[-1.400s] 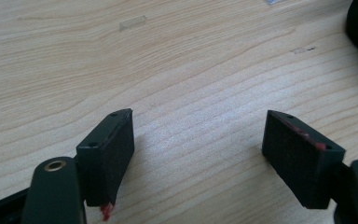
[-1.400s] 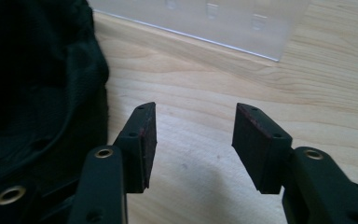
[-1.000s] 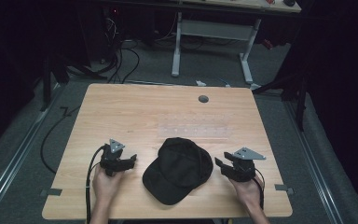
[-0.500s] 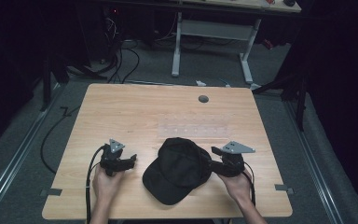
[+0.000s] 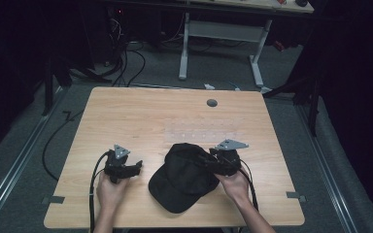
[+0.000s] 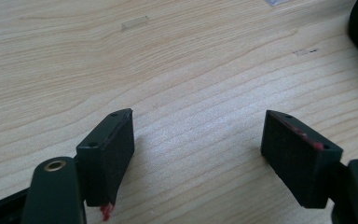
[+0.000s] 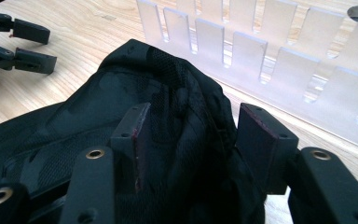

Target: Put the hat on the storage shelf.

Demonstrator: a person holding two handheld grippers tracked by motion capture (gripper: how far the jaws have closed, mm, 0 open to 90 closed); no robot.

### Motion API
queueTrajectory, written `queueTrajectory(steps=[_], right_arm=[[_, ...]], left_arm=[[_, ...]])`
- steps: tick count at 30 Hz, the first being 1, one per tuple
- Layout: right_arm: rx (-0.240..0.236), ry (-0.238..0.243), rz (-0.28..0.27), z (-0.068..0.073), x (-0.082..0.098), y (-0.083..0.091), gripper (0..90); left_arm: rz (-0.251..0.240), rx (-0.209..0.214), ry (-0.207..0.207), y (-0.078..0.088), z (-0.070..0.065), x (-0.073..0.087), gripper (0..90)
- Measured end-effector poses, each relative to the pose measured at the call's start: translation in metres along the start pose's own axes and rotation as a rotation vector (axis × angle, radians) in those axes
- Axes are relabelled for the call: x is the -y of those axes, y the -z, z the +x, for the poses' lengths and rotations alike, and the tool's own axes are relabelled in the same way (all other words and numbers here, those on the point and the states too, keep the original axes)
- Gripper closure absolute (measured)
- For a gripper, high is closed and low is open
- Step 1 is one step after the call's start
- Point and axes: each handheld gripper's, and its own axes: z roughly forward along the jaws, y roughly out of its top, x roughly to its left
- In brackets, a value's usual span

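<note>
High view: one black fabric baseball cap (image 5: 187, 174) lies on the light wooden table (image 5: 141, 111) near the front edge, brim toward the person's left-front, crown toward the right. Two grippers are present. The right gripper (image 5: 212, 162) is at the crown; the left gripper (image 5: 137, 167) rests just beside the brim, apart from it.

Left gripper view: jaws wide apart over bare wood, nothing between them.

Right gripper view: jaws apart, straddling a raised fold of crown fabric, not yet clamped. One clear slotted acrylic strip (image 7: 279, 51) lies beyond.

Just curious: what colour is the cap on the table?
Black all over; the cap shows best in the high view.
</note>
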Motion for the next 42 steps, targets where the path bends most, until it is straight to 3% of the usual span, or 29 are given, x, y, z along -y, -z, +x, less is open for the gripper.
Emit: queueTrajectory(steps=[6,10,15,18,19,21,26,31,42], right_arm=[[0.017,-0.004,0.02,0.002,0.0,-0.01,44.0],[0.029,-0.003,0.061,0.001,0.002,-0.019,50.2],[0.013,-0.031,0.057,-0.002,0.005,-0.022,55.6],[-0.025,-0.081,0.081,-0.008,0.005,-0.027,70.0],[-0.025,-0.081,0.081,-0.008,0.005,-0.027,70.0],[-0.062,-0.122,0.072,-0.012,0.007,-0.03,78.4],[-0.06,-0.122,0.054,-0.011,0.006,-0.03,80.5],[-0.055,-0.072,0.018,-0.007,0.004,-0.022,81.4],[-0.086,-0.041,-0.04,-0.016,-0.001,-0.003,81.5]], left_arm=[[0.0,0.0,-0.001,0.0,0.0,0.0,25.8],[0.0,0.0,-0.001,0.0,0.0,0.0,25.7],[0.0,0.001,-0.002,0.0,0.0,0.0,26.1],[0.002,0.002,-0.002,0.0,0.0,0.0,26.3],[0.002,0.002,-0.002,0.0,0.0,0.0,26.3],[0.002,0.002,-0.002,0.0,0.0,0.0,26.3],[0.001,0.002,-0.002,0.0,0.0,0.0,26.2],[0.006,0.015,-0.006,0.001,-0.001,0.001,27.4],[0.012,0.034,-0.011,0.001,-0.002,0.002,26.2]])
